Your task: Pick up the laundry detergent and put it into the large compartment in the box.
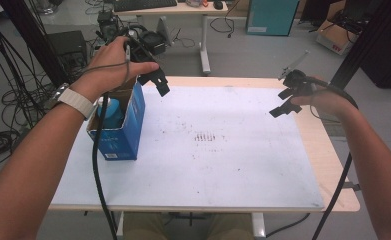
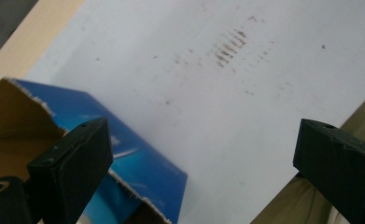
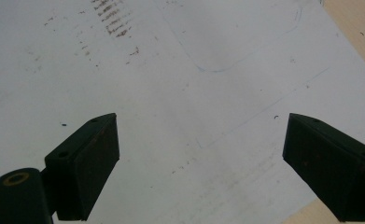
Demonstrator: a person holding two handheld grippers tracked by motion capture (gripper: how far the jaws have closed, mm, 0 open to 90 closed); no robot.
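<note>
Your left gripper [image 1: 155,82] hangs in the air just above the far right corner of the blue box [image 1: 125,127], with its jaws wide apart and nothing between them. The box stands upright with its top torn open, near the left edge of the bench [image 1: 223,175], on the white sheet [image 1: 233,150]. Inside it you can see a blue bottle with a white cap [image 1: 110,111], standing toward the near left side. In the left gripper view the torn rim of the box [image 2: 138,154] lies below and beside the left jaw, not between the jaws.

Your right gripper [image 1: 284,101] is held over the right part of the bench, well apart from the box, jaws also wide apart and empty.

It seems you are at the approach step: the reach for the box or the bottle in it is not yet made. For the next move, I judge you must bring the left gripper back toward you and down, so the jaws come on either side of the bottle's cap. Take care that the jaw does not catch the torn cardboard rim, because the box looks light and may tip or slide.
</note>
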